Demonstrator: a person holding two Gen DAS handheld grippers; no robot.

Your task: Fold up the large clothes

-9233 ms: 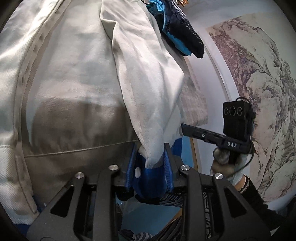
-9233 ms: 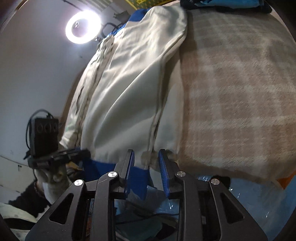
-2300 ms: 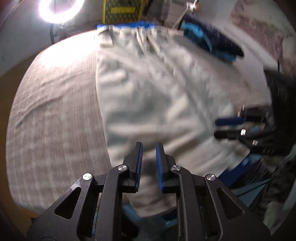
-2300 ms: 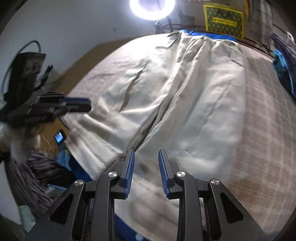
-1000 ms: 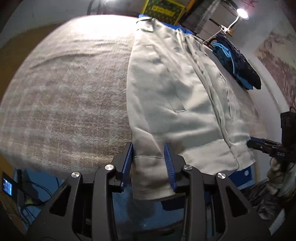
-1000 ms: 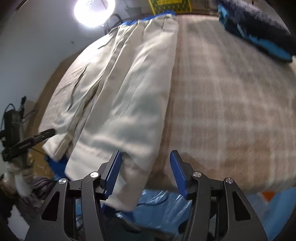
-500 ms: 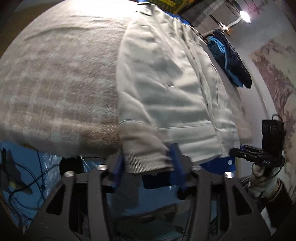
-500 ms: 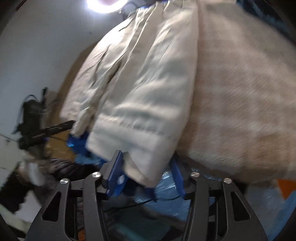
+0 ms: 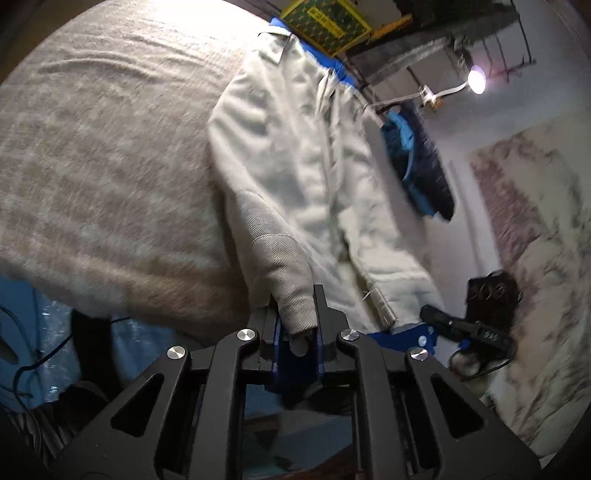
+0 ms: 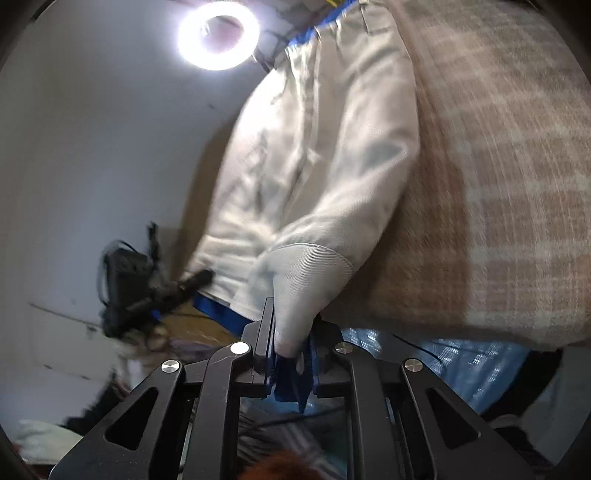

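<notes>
A large cream jacket (image 9: 303, 155) lies lengthwise on a beige plaid blanket (image 9: 96, 177), its hem at the near edge. My left gripper (image 9: 297, 325) is shut on the ribbed hem corner of the jacket's left side. My right gripper (image 10: 291, 332) is shut on the ribbed hem corner (image 10: 303, 280) of the jacket's right side (image 10: 325, 140), lifted off the blanket (image 10: 509, 177). Each gripper shows in the other's view: the right one (image 9: 465, 325) and the left one (image 10: 155, 291).
A dark blue and bright blue garment (image 9: 417, 162) lies at the bed's far right side. A ring light (image 10: 218, 33) shines behind the bed. A landscape wall hanging (image 9: 532, 236) is on the right. Blue plastic sheeting (image 10: 454, 362) hangs under the blanket's near edge.
Both grippers were open around the hem corners a second ago. They have closed on the corners and raised them from the blanket edge.
</notes>
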